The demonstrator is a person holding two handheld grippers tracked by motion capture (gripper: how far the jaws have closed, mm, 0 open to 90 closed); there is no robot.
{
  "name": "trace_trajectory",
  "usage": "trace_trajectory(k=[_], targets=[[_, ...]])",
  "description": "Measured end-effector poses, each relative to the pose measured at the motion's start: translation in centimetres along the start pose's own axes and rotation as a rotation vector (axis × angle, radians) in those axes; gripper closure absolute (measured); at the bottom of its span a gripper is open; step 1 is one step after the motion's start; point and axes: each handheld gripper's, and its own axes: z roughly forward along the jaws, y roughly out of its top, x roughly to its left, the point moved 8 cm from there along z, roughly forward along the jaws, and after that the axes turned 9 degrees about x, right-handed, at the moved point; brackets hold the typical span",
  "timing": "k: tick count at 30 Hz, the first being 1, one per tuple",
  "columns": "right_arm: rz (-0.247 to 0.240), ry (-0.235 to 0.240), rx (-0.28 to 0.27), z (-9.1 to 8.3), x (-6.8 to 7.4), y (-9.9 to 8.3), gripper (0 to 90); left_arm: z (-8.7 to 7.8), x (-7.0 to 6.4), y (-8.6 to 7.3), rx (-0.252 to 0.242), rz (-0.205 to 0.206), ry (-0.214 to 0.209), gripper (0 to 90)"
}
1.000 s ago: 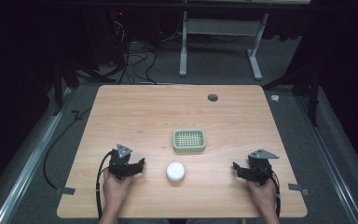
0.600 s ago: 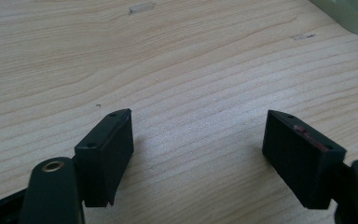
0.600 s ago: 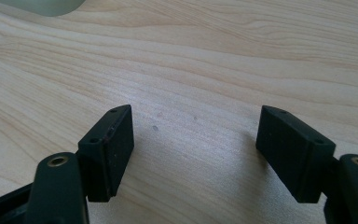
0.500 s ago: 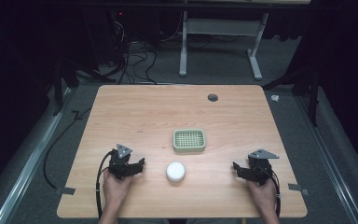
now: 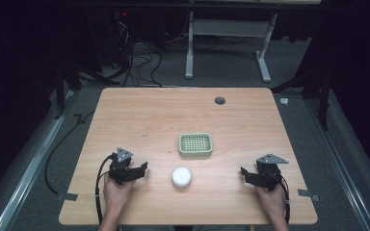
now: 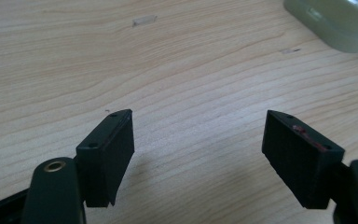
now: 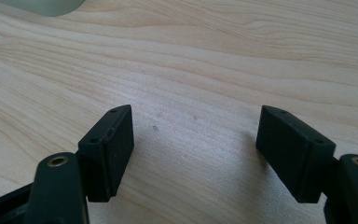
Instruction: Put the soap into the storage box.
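Observation:
A pale green slotted tray (image 5: 195, 145) sits near the middle of the wooden table (image 5: 183, 115). Just in front of it lies a round white puck-like object (image 5: 181, 176). My left gripper (image 5: 142, 169) rests low on the table to the left of the white object, open, nothing between its jaws (image 6: 198, 140). A corner of the green tray (image 6: 335, 23) shows at the top right of the left gripper view. My right gripper (image 5: 244, 173) rests at the table's front right, open and empty (image 7: 193, 140). A pale green edge (image 7: 46, 5) shows at the top left of the right gripper view.
A dark round grommet hole (image 5: 219, 100) is set in the table's far side. Cables (image 5: 135, 62) and a white desk frame (image 5: 226, 43) lie on the floor beyond the table. Bits of tape (image 5: 67, 196) mark the front corners.

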Motion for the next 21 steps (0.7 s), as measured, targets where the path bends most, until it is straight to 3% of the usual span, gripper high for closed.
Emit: trace_trajectory(k=[13, 21], targets=[[0.001, -0.001, 0.0, 0.0, 0.0, 0.0, 28.3, -1.6, -1.4, 0.3, -0.029, 0.027, -0.06, 24.8], [0.001, -0.001, 0.0, 0.0, 0.0, 0.0, 28.3, -2.2, -3.0, 0.3, -0.039, 0.054, -0.104, 23.7]])
